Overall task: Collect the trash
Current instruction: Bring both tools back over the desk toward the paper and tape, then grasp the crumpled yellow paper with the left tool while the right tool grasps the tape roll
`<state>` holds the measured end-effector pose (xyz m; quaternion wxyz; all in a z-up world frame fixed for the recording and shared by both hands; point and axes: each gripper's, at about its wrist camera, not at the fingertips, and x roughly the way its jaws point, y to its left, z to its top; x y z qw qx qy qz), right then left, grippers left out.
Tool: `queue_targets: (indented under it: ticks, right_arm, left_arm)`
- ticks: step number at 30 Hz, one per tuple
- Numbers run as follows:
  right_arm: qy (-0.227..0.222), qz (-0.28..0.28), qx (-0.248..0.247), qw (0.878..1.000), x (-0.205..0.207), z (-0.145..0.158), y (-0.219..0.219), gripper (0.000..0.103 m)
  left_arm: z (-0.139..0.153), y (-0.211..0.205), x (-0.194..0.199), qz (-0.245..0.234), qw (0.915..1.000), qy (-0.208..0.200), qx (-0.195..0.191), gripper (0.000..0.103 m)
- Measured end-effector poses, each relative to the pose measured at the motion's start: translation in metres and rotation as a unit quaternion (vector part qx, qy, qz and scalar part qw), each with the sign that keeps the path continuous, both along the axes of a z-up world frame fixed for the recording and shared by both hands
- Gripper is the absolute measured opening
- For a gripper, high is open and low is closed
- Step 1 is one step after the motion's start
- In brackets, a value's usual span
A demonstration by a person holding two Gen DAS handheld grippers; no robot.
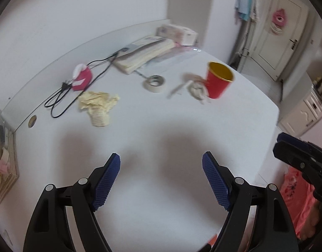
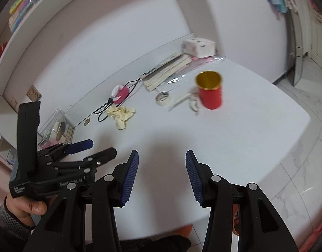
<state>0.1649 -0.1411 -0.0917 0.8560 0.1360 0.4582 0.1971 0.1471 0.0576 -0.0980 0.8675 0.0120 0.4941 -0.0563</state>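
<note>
Both grippers — left gripper [image 1: 161, 178], right gripper [image 2: 162, 177] — hanging spread, empty; you're nearing crumpled yellow paper [image 1: 99, 105] far left — pinch its bunched middle.

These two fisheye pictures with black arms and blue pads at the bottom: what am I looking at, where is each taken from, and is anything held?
A person holds a two-finger gripper in each hand; each carries a camera looking along its fingers. One picture is from the left gripper, the other from the right gripper. Both jaws stand open with nothing between them. On the white table lie crumpled yellowish paper, a tape roll, a red cup beside a small whitish wad, a pink device with a black cable, stacked books and a tissue pack. The person's hand shows in the right view.
</note>
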Motion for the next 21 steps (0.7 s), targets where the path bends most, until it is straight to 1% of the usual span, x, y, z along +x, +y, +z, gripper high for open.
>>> queue_targets:
  ticks: [5, 9, 14, 21]
  right_arm:
    - [0.011, 0.023, -0.001, 1.0, 0.044, -0.017, 0.035, 0.047]
    - [0.013, 0.043, -0.003, 0.999, 0.077, -0.028, 0.059, 0.048]
    - [0.015, 0.065, -0.013, 0.998, 0.113, -0.042, 0.081, 0.048]
    - [0.026, 0.073, -0.028, 0.997, 0.161, -0.066, 0.105, 0.047]
  left_arm:
    - [-0.011, 0.038, 0.035, 0.038, 0.9992, 0.009, -0.007, 0.08]
    - [-0.025, 0.064, 0.066, 0.066, 0.9975, 0.021, -0.012, 0.08]
    - [-0.044, 0.088, 0.098, 0.094, 0.9949, 0.033, -0.018, 0.08]
    - [-0.064, 0.105, 0.139, 0.102, 0.9936, 0.043, -0.02, 0.08]
